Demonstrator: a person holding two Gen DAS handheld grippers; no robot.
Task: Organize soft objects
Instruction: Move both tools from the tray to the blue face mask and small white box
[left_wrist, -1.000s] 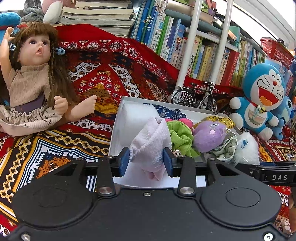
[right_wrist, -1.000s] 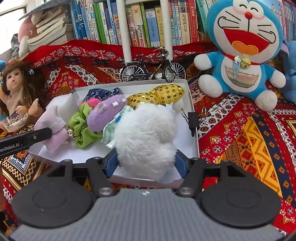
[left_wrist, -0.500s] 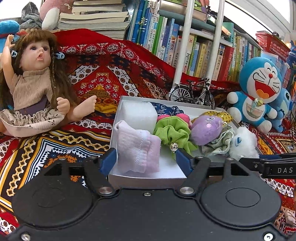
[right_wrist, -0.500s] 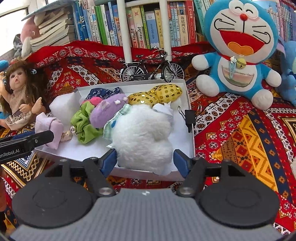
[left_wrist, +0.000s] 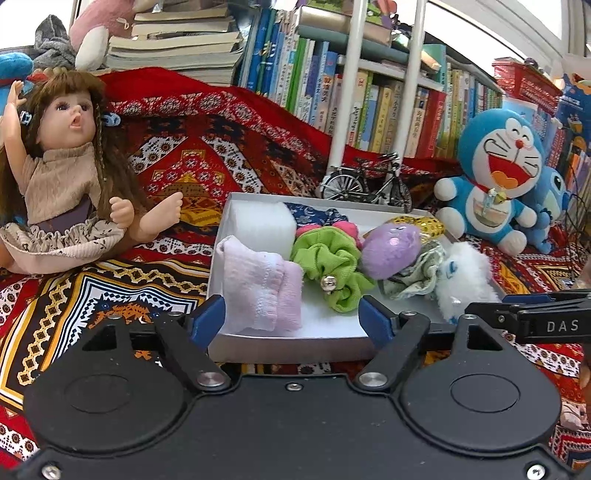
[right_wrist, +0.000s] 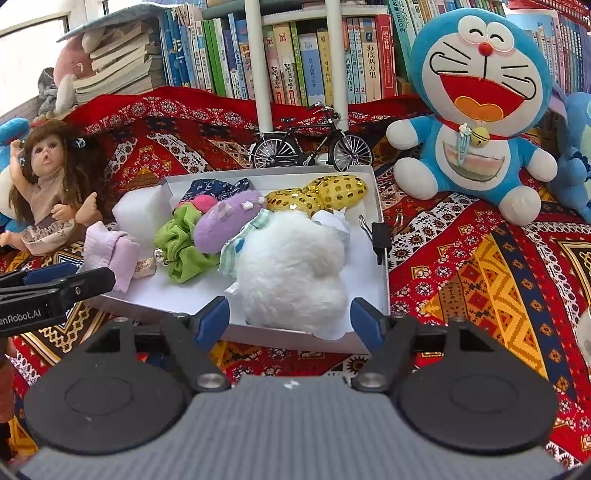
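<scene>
With both items set down inside the box (right_wrist: 380, 236), the step in hand reads as the release at the end of a placement. The left gripper (left_wrist: 291, 317) has just been opening; its jaws stand wide, the pink cloth (left_wrist: 262, 291) lies between them in the box's near left corner, and the pads are clear of it on either side. The right gripper (right_wrist: 290, 319) has likewise just been opening and stands wide, with the white plush (right_wrist: 291, 269) resting between the jaws at the box's near right edge; no pad presses on it. Also in the box are a white block (left_wrist: 260, 221), a green scrunchie (left_wrist: 328, 262), a purple plush (left_wrist: 391, 251) and a gold sequin piece (right_wrist: 321, 194), packed close together. Judged from this, the next move calls for drawing both grippers back without snagging cloth or fur, then seeking any soft item outside the box; the doll (left_wrist: 62, 166) and blue plush (right_wrist: 476, 99) sit well apart on the blanket (right_wrist: 480, 273).
</scene>
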